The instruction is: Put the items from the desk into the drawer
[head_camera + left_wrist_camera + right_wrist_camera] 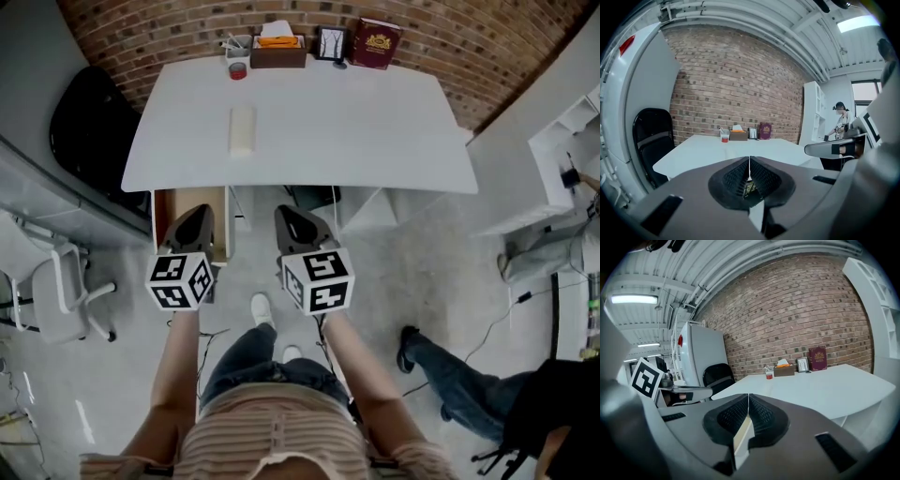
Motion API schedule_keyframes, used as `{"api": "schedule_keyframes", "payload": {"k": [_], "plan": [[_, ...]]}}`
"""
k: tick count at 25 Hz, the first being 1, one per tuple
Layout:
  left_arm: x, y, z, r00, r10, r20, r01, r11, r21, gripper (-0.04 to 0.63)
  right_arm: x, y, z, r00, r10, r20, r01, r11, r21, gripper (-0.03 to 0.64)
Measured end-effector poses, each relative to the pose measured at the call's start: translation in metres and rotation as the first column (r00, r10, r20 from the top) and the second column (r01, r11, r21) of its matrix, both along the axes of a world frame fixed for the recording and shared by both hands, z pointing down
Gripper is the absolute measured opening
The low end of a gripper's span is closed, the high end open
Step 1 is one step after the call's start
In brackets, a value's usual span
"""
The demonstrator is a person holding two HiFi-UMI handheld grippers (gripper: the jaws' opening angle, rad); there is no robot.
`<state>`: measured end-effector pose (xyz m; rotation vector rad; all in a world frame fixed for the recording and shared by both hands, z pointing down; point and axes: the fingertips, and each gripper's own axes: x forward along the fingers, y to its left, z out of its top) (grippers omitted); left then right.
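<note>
A white desk (375,131) carries a cream oblong item (242,129) lying alone near its left side. Along the far edge stand a small red cup (237,70), a pen holder (237,44), a brown tissue box (278,49), a small picture frame (330,43) and a red book (376,43). Under the desk's left front, a drawer (165,204) with a wooden inside stands pulled out. My left gripper (192,225) hangs over it, shut and empty. My right gripper (298,228) is beside it, below the desk's front edge, also shut and empty.
A black chair (89,122) stands left of the desk, a white chair (56,291) nearer me on the left. White shelving (562,150) is at the right. A person's legs (450,370) reach in from the lower right. A brick wall (469,37) backs the desk.
</note>
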<state>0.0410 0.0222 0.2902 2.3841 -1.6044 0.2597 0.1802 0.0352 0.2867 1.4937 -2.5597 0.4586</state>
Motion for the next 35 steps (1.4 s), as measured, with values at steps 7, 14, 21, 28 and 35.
{"api": "schedule_keyframes", "payload": {"k": [7, 14, 21, 28, 35], "plan": [[-0.022, -0.069, 0.015, 1.000, 0.021, 0.006, -0.021, 0.999, -0.045, 0.012, -0.023, -0.064, 0.009, 0.999, 0.027, -0.018, -0.027, 0.999, -0.038, 0.017], [-0.031, -0.117, 0.027, 1.000, 0.031, -0.003, -0.032, 0.996, -0.083, 0.014, -0.038, -0.107, 0.011, 0.999, 0.036, -0.037, -0.038, 0.998, -0.050, 0.017], [-0.020, -0.165, 0.042, 1.000, 0.025, 0.008, -0.024, 0.990, -0.141, 0.102, -0.031, -0.140, 0.019, 0.998, 0.030, -0.058, -0.035, 0.997, -0.074, 0.017], [0.007, -0.225, 0.067, 0.999, 0.005, 0.042, 0.004, 0.976, -0.217, 0.197, -0.016, -0.201, 0.030, 0.998, -0.013, -0.068, 0.007, 0.996, -0.092, 0.017], [0.025, -0.285, 0.112, 0.994, -0.057, 0.093, 0.087, 0.929, -0.359, 0.279, 0.002, -0.276, 0.042, 0.996, -0.077, -0.054, 0.070, 0.991, -0.117, 0.017]]}}
